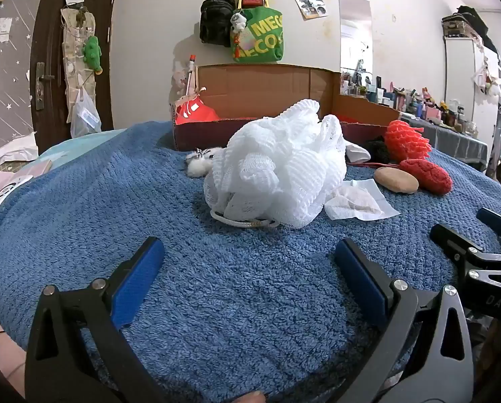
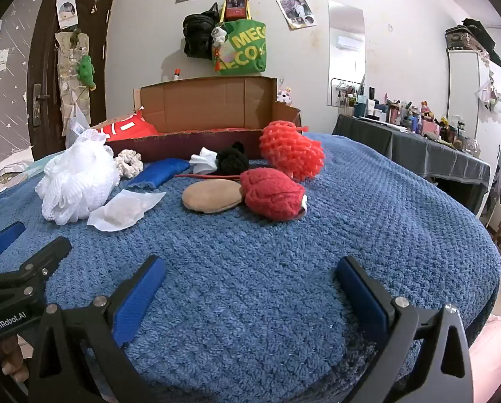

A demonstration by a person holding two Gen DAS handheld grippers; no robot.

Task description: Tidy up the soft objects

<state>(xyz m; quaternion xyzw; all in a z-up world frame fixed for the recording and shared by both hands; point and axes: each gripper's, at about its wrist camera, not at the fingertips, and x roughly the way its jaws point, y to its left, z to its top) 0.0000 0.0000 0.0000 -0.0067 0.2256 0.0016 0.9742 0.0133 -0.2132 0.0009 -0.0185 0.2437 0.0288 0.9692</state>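
My left gripper (image 1: 248,262) and right gripper (image 2: 250,280) spread wide, empty, over nubby blue towel (image 2: 267,268), frilly white mesh pouf (image 1: 277,168) before cardboard box (image 1: 267,90), red knit pouch (image 2: 272,193) nearby

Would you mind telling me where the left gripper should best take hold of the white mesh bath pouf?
Probably the bunched upper folds of the white mesh pouf, coming straight ahead from the near side. It sits directly before the open left gripper; the loose ruffles would squash between the jaws, and its cord loop lies flat underneath.

One white mesh puff (image 2: 79,181), one cardboard box (image 2: 203,107), two red soft things (image 2: 292,154) (image 2: 272,193) (one netted, one knitted).
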